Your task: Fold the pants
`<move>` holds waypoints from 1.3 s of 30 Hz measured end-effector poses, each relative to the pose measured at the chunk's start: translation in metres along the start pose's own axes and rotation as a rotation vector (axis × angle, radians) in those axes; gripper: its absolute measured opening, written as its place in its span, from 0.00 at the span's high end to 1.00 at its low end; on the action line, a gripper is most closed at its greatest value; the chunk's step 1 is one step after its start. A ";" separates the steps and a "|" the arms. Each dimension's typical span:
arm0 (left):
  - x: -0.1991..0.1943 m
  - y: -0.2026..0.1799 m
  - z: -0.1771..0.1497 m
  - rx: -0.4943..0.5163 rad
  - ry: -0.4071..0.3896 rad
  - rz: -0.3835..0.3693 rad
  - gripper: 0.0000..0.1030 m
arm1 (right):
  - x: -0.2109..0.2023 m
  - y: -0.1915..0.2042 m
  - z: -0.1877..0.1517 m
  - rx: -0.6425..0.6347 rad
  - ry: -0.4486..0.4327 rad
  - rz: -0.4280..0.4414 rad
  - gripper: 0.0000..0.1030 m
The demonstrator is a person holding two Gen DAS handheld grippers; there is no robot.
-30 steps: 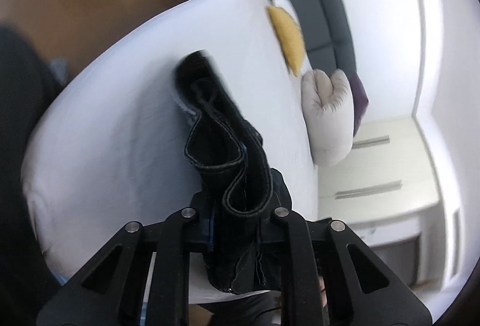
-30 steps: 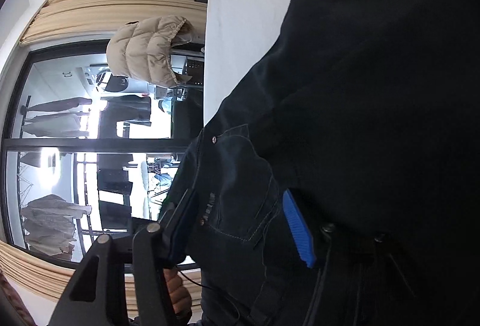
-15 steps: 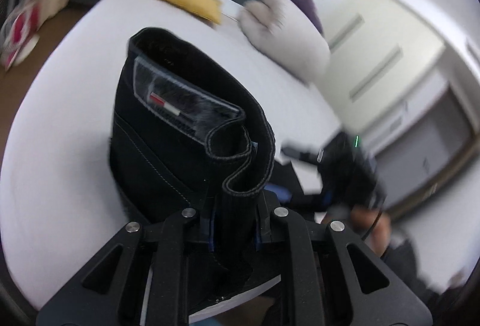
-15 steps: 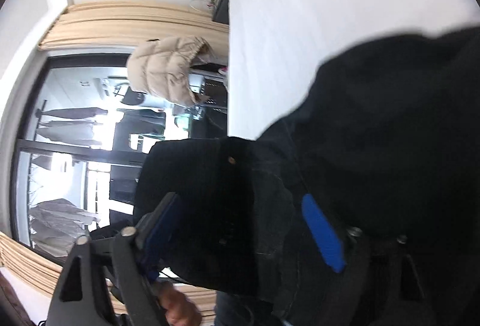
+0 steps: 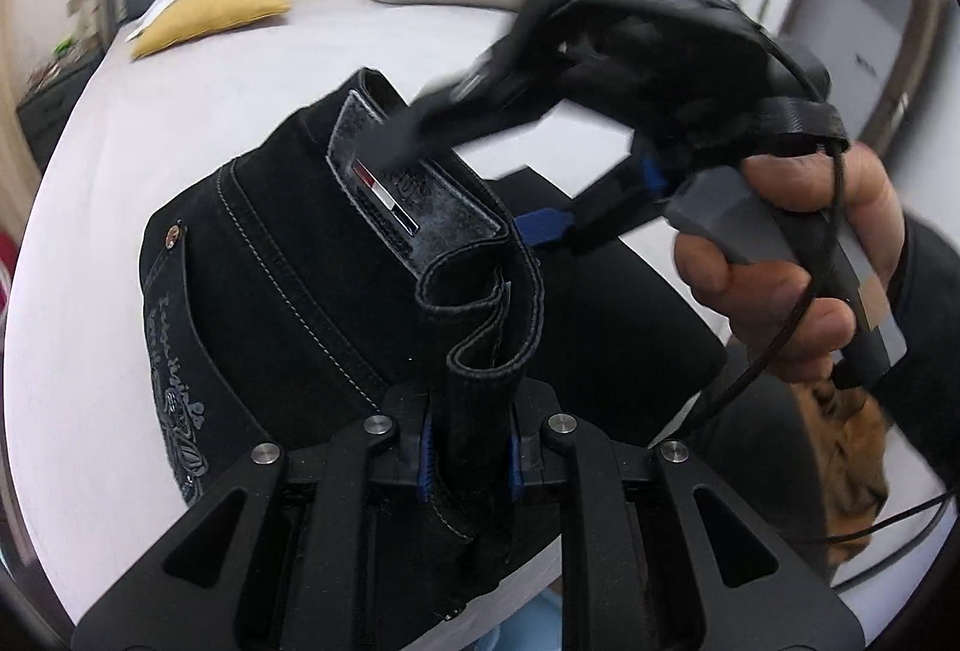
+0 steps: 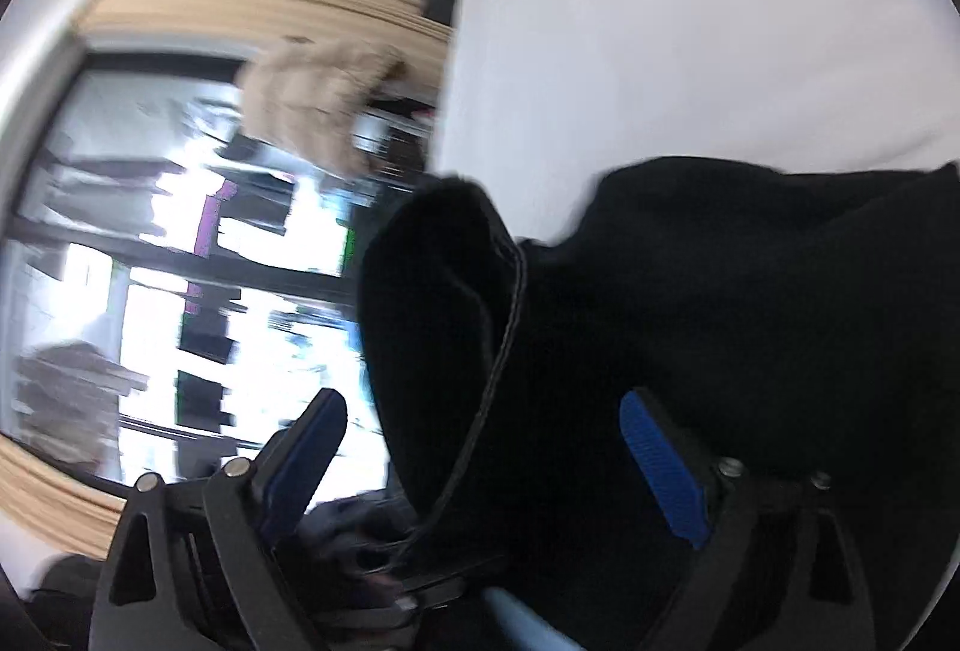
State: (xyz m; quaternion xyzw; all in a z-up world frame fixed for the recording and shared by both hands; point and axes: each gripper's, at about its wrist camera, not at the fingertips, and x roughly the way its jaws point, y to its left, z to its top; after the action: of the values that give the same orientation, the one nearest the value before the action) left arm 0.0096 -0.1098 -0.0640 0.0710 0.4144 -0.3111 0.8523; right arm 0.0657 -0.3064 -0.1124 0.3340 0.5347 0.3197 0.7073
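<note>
Pants (image 5: 288,255): soft, heavy denim; I'd grip the stiff waistband (image 5: 480,303).
Left hand-held gripper (image 5: 468,462): clamped on the waistband.
Right hand-held gripper (image 6: 480,447): jaws wide, gripping nothing.

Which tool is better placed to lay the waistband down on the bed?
Left. The left tool is clamped on the pants' waistband; the right tool stands open, gripping nothing.

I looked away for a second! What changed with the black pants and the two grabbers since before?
The right gripper opened its jaws and let go of the pants; the cloth now sits loose between its blue pads. The left gripper swung round, carrying the waistband towards the right one. Same as before: the left gripper stays clamped on the waistband, and the pants lie on the white bed.
</note>
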 end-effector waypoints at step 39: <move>0.102 -0.152 0.014 0.311 0.072 0.006 0.88 | -0.073 -0.106 0.010 -0.005 -0.009 -0.228 0.87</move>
State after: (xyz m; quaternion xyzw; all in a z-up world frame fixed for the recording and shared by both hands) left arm -0.0229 -0.2841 -0.1106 0.2143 0.3913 -0.3662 0.8167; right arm 0.0688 -0.4278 -0.1571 0.2705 0.5653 0.2369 0.7424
